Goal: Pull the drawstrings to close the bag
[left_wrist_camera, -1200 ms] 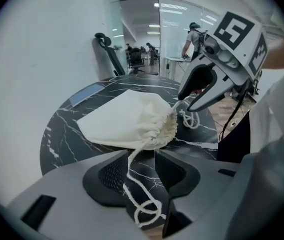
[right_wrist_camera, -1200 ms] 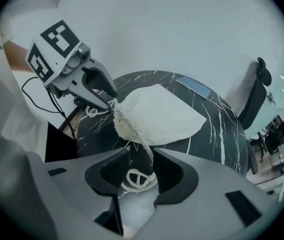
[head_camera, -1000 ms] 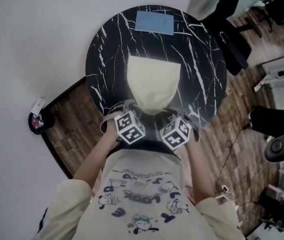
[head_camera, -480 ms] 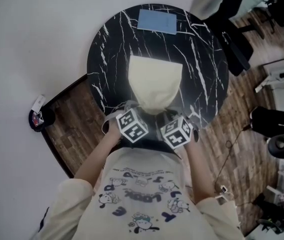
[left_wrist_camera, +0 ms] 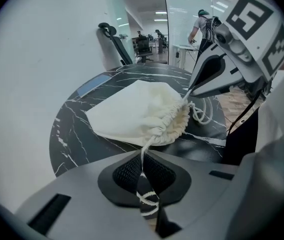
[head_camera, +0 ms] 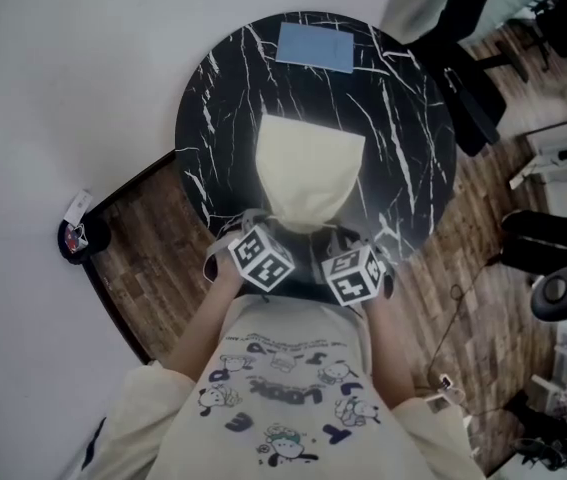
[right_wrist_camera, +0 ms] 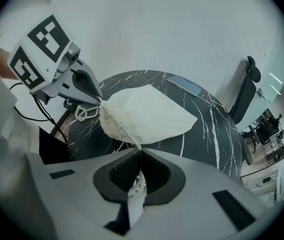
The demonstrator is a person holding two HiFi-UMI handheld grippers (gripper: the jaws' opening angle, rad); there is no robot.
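- Round black marble table [head_camera: 213,98]; one blue sheet [head_camera: 313,46] at its far edge
- Left gripper [left_wrist_camera: 143,159]: jaws pinched on one drawstring [left_wrist_camera: 149,141], taut for an outward pull
- One cream bag [head_camera: 308,173] mid-table; mouth gathered, facing the person
- Right gripper [right_wrist_camera: 137,160]: clamped on the second drawstring [right_wrist_camera: 126,133]; two opposed pulls should cinch it

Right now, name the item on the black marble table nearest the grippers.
The cream cloth drawstring bag, gathered mouth toward them; the flat blue rectangle lies beyond it.

No legible text anywhere.
Shirt print [head_camera: 281,393] had blurred letters among cartoon figures, unreadable; left marker cube [head_camera: 260,258] and right marker cube [head_camera: 353,275] carried only black-white square codes.
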